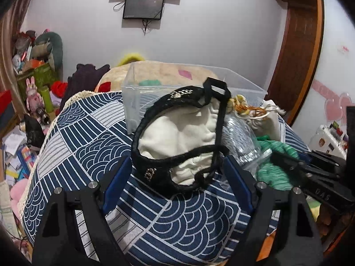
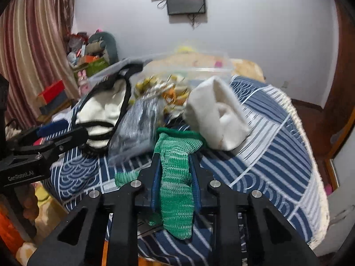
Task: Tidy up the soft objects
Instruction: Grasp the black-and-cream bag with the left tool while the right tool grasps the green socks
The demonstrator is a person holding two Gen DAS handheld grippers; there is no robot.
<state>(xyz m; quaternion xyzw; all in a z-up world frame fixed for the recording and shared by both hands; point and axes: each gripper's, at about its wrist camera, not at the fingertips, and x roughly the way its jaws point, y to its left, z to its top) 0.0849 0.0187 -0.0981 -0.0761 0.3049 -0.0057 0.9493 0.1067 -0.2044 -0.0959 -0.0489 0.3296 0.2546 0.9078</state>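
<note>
A white soft bag with black trim and straps (image 1: 184, 133) lies on the blue patterned cloth (image 1: 88, 141), in front of a clear plastic bin (image 1: 137, 93). My left gripper (image 1: 177, 168) is open, its blue pads either side of the bag's near edge. My right gripper (image 2: 175, 161) is shut on a green knitted sock (image 2: 175, 177), which hangs down between the fingers. In the left wrist view the right gripper (image 1: 286, 161) and the sock (image 1: 275, 170) are at the right. A white folded cloth (image 2: 217, 115) and a clear plastic packet (image 2: 137, 128) lie beside the sock.
A small drawstring pouch with yellow trinkets (image 1: 244, 108) lies behind the packet. Cluttered shelves with toys (image 1: 33, 66) stand at the left, a curtain (image 2: 28, 51) beyond. The table's fringed edge (image 2: 310, 155) drops off at the right. A wooden door frame (image 1: 304, 44) is at the right.
</note>
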